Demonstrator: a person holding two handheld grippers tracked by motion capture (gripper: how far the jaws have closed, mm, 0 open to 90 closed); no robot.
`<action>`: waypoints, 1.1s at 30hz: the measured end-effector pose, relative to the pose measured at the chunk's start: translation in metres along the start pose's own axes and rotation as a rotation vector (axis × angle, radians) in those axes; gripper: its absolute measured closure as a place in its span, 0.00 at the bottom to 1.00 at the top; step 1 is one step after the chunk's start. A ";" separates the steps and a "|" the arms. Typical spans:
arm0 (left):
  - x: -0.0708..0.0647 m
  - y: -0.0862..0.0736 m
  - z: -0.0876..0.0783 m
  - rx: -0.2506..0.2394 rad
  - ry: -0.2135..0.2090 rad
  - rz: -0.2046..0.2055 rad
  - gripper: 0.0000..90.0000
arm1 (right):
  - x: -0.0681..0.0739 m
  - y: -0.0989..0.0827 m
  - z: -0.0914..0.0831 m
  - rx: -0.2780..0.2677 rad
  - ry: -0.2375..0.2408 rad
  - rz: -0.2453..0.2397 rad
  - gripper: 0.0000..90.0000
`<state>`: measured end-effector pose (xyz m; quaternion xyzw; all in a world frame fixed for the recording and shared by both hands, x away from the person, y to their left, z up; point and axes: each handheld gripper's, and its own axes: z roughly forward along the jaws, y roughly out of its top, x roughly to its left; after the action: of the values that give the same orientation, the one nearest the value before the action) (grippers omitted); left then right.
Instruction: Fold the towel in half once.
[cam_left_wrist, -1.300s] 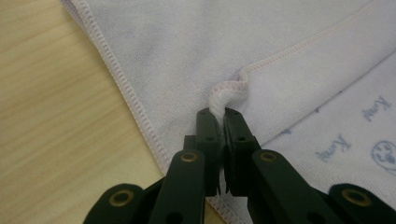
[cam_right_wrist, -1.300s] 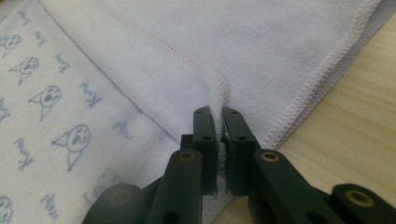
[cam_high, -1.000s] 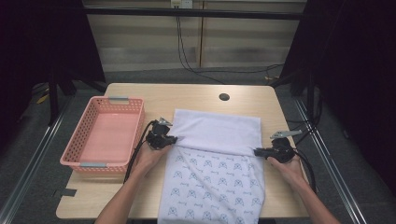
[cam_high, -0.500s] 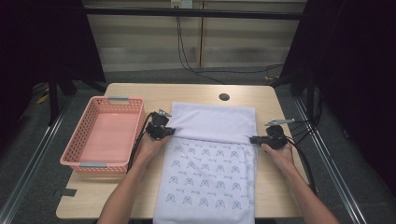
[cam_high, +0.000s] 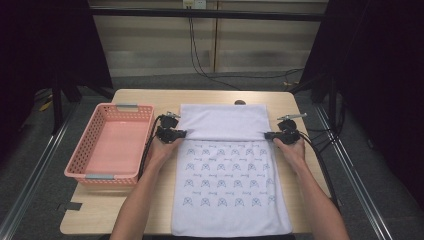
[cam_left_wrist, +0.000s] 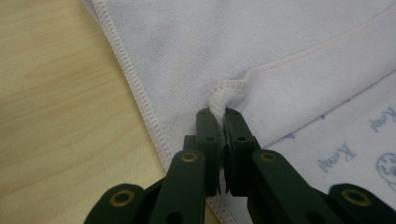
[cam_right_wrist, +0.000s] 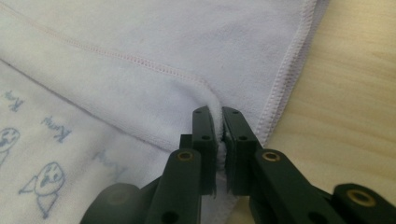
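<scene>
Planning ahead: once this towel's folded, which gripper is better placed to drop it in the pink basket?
Left, probably. The left gripper pinches the towel edge right beside the basket; the right gripper holds the opposite edge.

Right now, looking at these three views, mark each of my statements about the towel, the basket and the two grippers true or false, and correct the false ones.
1. The left gripper is shut on the towel's folded-over hem. True.
2. The pink basket holds a second towel. False: nothing lies in it.
3. The right gripper hangs open above the cloth. False: its jaws pinch the towel's edge.
4. The basket stands on the left gripper's side of the towel. True.
5. The towel's far part is folded back, showing a plain side over the printed side. True.
6. The towel lies wholly on the table. False: its near edge overhangs the front.
</scene>
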<state>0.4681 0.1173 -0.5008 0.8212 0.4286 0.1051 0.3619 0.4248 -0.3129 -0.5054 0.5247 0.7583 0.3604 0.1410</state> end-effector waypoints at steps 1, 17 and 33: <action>0.001 0.001 0.002 -0.008 -0.005 -0.012 0.96 | -0.002 0.001 0.002 -0.010 -0.003 -0.001 0.94; -0.009 0.035 -0.071 -0.255 -0.158 -0.012 0.97 | -0.013 0.045 -0.069 -0.257 0.097 0.015 0.96; -0.050 0.051 -0.181 -0.422 -0.208 0.170 0.97 | 0.024 0.064 -0.178 -0.404 0.164 -0.104 0.96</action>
<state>0.3821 0.1502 -0.3289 0.7668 0.2872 0.1374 0.5574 0.3540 -0.3500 -0.3328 0.4150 0.7056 0.5387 0.1994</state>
